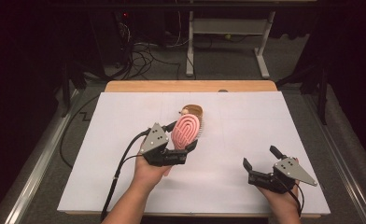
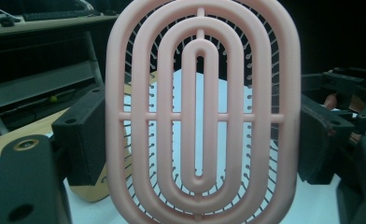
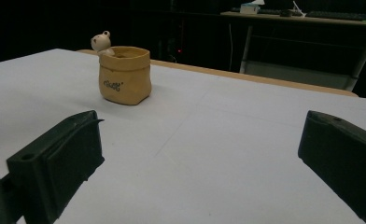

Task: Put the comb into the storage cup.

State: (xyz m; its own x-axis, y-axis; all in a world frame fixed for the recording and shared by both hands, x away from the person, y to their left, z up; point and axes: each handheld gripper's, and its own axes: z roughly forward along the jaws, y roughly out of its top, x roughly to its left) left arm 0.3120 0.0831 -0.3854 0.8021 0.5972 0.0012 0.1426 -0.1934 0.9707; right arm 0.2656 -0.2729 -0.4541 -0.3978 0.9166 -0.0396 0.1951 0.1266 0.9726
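Observation:
A pink oval hairbrush with looped ribs is held upright over the middle of the white table top. My left gripper is shut on it, one jaw on each side edge of the brush, bristles facing away from the camera. Just behind the brush stands a small tan pouch-shaped pot with a little animal figure on its rim; in the right gripper view the pot sits far left. My right gripper rests open near the front right, and nothing lies between its jaws.
The wooden table edge runs along the back of the white sheet. Beyond it are a white desk frame and cables on the dark floor. A metal rail borders the table's left side.

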